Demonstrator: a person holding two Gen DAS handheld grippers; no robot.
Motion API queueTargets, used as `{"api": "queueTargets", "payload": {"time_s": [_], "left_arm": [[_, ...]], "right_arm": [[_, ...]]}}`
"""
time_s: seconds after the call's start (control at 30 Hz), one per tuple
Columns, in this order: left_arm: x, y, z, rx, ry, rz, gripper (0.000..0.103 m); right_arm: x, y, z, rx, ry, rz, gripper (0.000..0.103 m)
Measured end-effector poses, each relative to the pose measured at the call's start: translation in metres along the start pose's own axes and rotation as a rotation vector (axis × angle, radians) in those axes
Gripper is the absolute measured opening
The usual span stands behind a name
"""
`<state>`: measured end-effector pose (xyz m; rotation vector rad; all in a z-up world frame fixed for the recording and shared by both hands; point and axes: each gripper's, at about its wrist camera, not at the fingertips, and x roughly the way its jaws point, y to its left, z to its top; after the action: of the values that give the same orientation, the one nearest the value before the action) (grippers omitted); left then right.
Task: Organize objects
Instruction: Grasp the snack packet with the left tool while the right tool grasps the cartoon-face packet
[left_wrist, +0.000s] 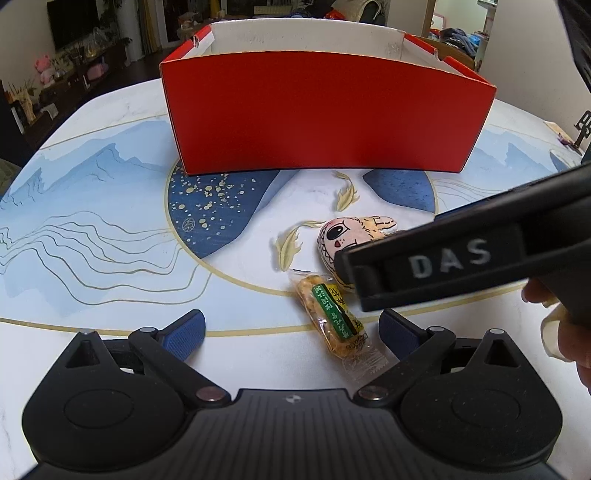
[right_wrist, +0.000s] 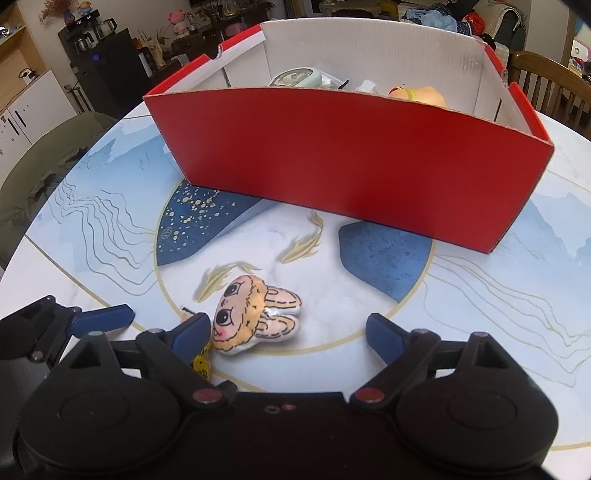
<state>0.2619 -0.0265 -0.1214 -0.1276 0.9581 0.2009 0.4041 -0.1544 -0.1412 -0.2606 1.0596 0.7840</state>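
On the painted round table (right_wrist: 110, 221) we have our two tongs low over the near edge. Over on the left, our left gripper (left_wrist: 291, 328) hangs with its blue fingers (left_wrist: 186, 332) spread wide, nothing between them. Just right of its middle lies a wrapped snack bar (left_wrist: 330, 317), flat on the table, one end by the right finger. Next along, touching the bar's far end, sits the little plush bunny face (right_wrist: 255, 319); from the left camera, our right tool's black body covers part of it. Our right gripper (right_wrist: 288, 332) is open too, the bunny lying just inside its left finger (right_wrist: 192, 330), not pinched. Behind everything stands the red box (right_wrist: 351, 158), open on top, with a round tin (right_wrist: 295, 78) and an orange toy (right_wrist: 417, 95) showing inside.
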Motion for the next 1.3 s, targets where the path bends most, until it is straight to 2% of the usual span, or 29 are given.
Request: {"api": "queueTargets", "payload": {"time_s": [0.23, 0.4, 0.57, 0.63, 0.8, 0.83, 0.97, 1.13, 1.17, 1.3], "left_arm": [[0.001, -0.004, 0.0, 0.018, -0.006, 0.006, 0.099], [-0.001, -0.005, 0.001, 0.031, -0.016, 0.002, 0.091], [-0.005, -0.01, 0.002, 0.059, -0.028, -0.018, 0.069], [-0.006, -0.012, 0.002, 0.069, -0.027, -0.026, 0.062], [-0.006, -0.01, 0.005, 0.079, -0.018, -0.031, 0.047], [-0.006, -0.009, 0.005, 0.078, -0.02, -0.034, 0.041], [-0.005, -0.004, 0.008, 0.068, -0.011, -0.041, 0.033], [-0.007, 0.001, 0.009, 0.049, -0.001, -0.05, 0.028], [-0.008, 0.002, 0.009, 0.044, -0.001, -0.053, 0.024], [-0.012, 0.006, 0.011, 0.03, 0.011, -0.061, 0.021]], "right_arm": [[0.005, 0.008, 0.001, -0.024, 0.0, 0.006, 0.078], [0.005, 0.01, 0.002, -0.028, -0.005, 0.018, 0.069], [0.001, 0.006, 0.002, -0.012, -0.009, 0.033, 0.056], [-0.001, 0.002, 0.001, 0.003, -0.011, 0.04, 0.048], [-0.007, -0.013, -0.004, 0.044, -0.02, 0.028, 0.045], [-0.009, -0.017, -0.005, 0.054, -0.021, 0.025, 0.044], [-0.014, -0.027, -0.011, 0.093, -0.024, 0.024, 0.042], [-0.028, -0.034, -0.022, 0.104, -0.039, 0.019, 0.037], [-0.032, -0.035, -0.024, 0.104, -0.042, 0.018, 0.036], [-0.047, -0.038, -0.031, 0.102, -0.051, 0.007, 0.029]]}}
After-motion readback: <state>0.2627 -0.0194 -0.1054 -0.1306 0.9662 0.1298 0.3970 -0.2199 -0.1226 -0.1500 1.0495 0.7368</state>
